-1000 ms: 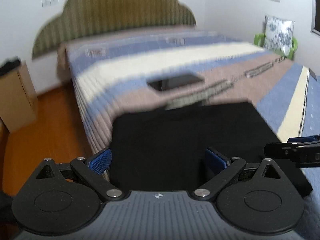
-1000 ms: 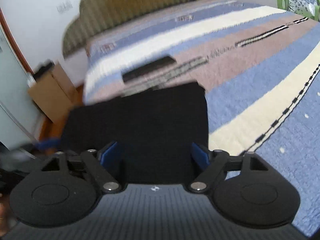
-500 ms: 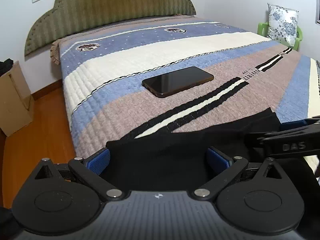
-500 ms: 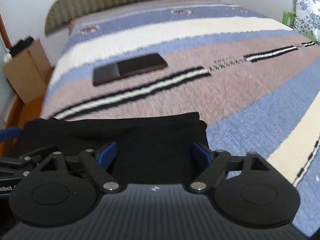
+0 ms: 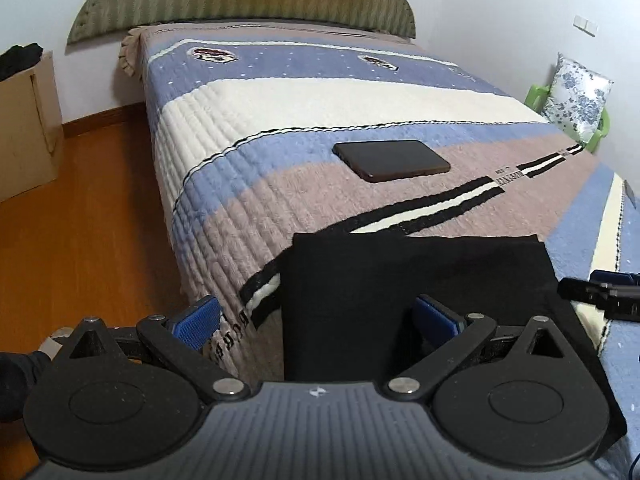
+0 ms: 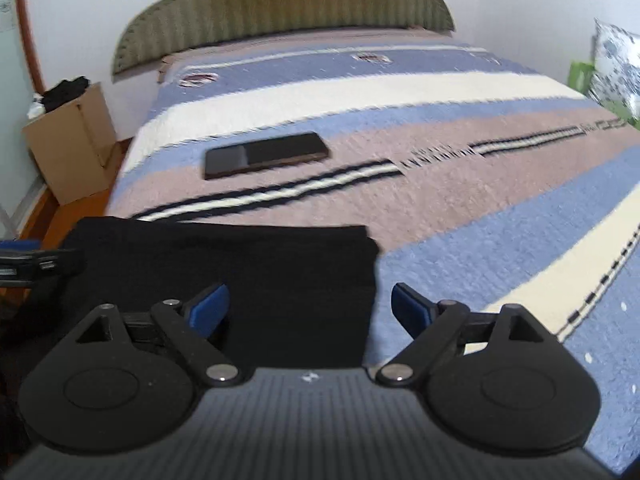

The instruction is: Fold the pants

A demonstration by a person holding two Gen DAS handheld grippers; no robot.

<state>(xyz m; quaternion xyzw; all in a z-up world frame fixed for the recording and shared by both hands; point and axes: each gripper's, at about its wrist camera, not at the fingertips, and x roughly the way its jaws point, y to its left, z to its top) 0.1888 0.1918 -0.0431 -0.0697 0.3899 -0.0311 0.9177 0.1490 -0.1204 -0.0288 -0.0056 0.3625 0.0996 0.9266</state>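
Note:
The black pants [image 5: 400, 280] lie folded into a flat rectangle at the near corner of the striped bed cover [image 5: 280, 128]. My left gripper [image 5: 316, 318] stands open over the pants' left edge; its left pad hangs past the bed's side and its right pad is above the cloth. In the right wrist view the pants [image 6: 260, 264] fill the lower left. My right gripper [image 6: 310, 308] is open astride their right edge, gripping nothing. Each gripper's tip shows in the other's view: the right gripper [image 5: 600, 292], the left gripper [image 6: 24, 260].
A dark phone [image 5: 392, 160] lies on the bed cover beyond the pants, also seen as the phone [image 6: 266, 154]. A cardboard box [image 5: 24, 120] with dark clothes stands on the wooden floor [image 5: 80, 220] at the left. A flowered pillow [image 5: 576, 96] rests on a green chair at the right.
The pants, which spanned both pairs of pads and hid much of the bed, now lie flat. The left gripper has slid left and the right gripper right, each to a side edge.

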